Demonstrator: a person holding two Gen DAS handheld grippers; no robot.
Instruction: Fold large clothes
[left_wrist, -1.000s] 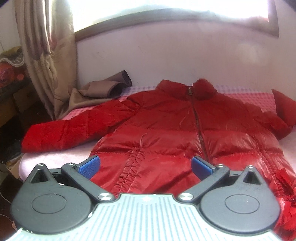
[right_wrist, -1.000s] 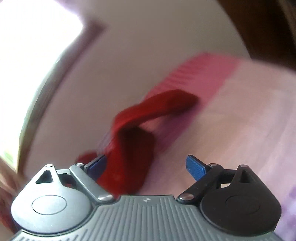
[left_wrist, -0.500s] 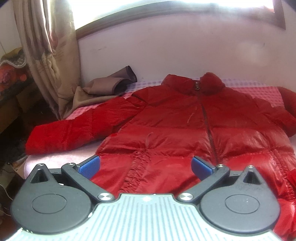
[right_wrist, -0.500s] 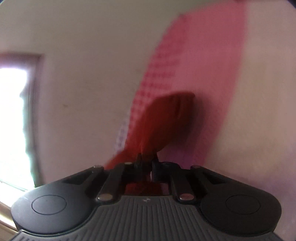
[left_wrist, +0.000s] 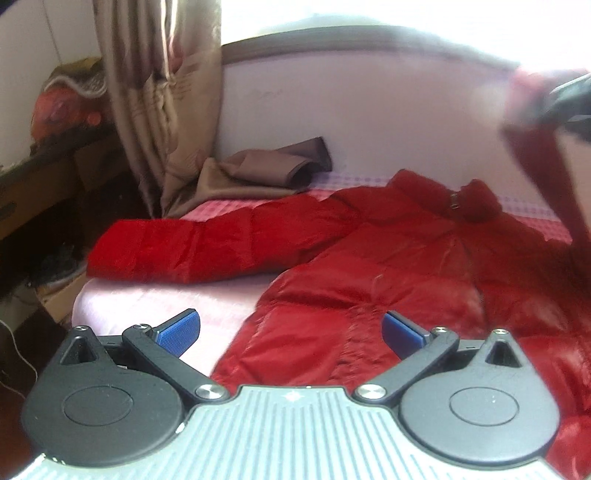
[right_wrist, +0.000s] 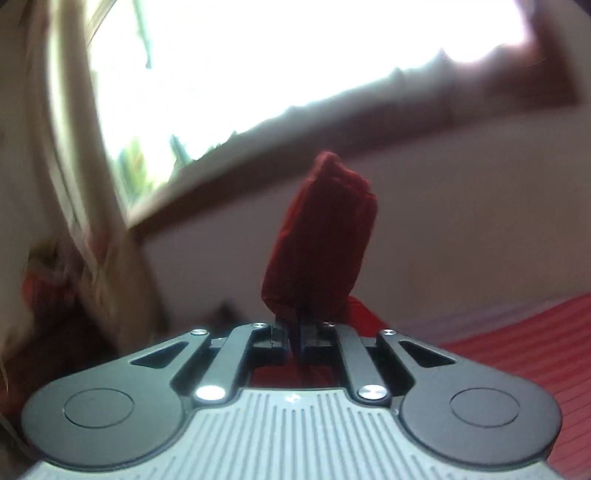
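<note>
A red puffer jacket (left_wrist: 388, 273) lies face up on a pink bed (left_wrist: 155, 299), zip shut, its left sleeve (left_wrist: 192, 247) stretched out towards the bed's left edge. My left gripper (left_wrist: 290, 330) is open and empty, just above the jacket's lower hem. My right gripper (right_wrist: 293, 336) is shut on the end of the jacket's right sleeve (right_wrist: 321, 240) and holds it lifted. In the left wrist view that gripper (left_wrist: 569, 99) shows blurred at the upper right, with the sleeve (left_wrist: 543, 177) hanging down from it to the jacket.
A brown garment (left_wrist: 266, 170) lies at the bed's back left by a beige curtain (left_wrist: 162, 96). A pale wall (left_wrist: 369, 122) and a bright window (right_wrist: 258, 66) run behind the bed. Dark clutter (left_wrist: 40, 206) stands left of the bed.
My right gripper has shut on the right sleeve's end and lifted it up off the bed. My left gripper has shifted left along the hem, still open.
</note>
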